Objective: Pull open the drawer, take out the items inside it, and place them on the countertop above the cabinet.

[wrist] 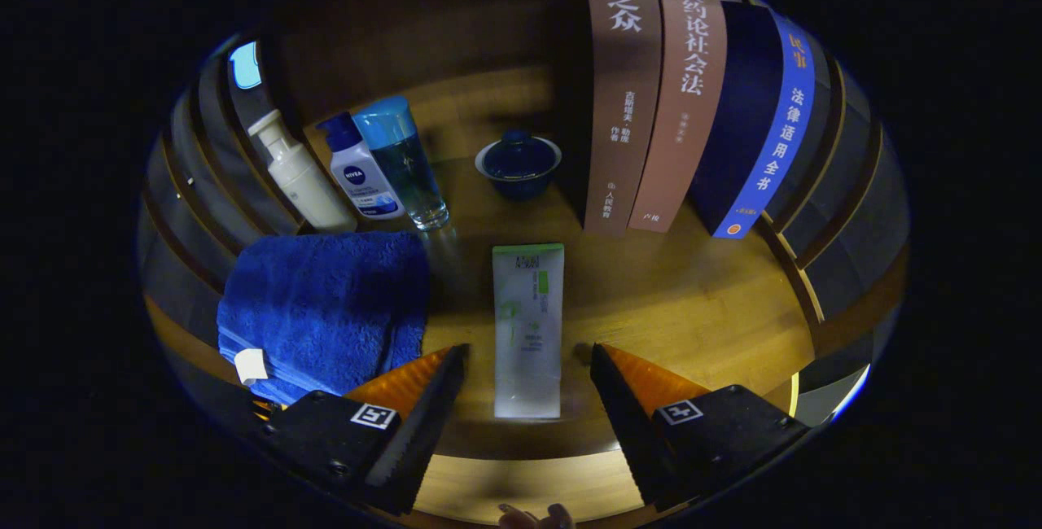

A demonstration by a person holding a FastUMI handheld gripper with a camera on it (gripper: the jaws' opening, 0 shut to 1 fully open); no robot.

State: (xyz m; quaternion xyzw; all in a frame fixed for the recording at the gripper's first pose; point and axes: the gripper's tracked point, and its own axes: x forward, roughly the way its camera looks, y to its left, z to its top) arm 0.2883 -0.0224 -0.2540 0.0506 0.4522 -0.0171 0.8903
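1. A wooden worktop (692,301) carries a folded blue towel (326,301), three bottles (358,171), a lidded blue bowl (518,163) and upright books (684,98).
2. The tongs (527,370) stand wide apart, touching nothing; a white-and-green tube (527,325) lies flat between the fingers (423,407).

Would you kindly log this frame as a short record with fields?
surface: wooden countertop
gripper: open, fingers either side of the tube, not touching it
tube: white and green, lying flat between the fingers
towel: blue, folded, beside one finger
bottles: three, upright, beyond the towel
lidded cup: dark blue, beyond the tube
books: upright, beside the cup
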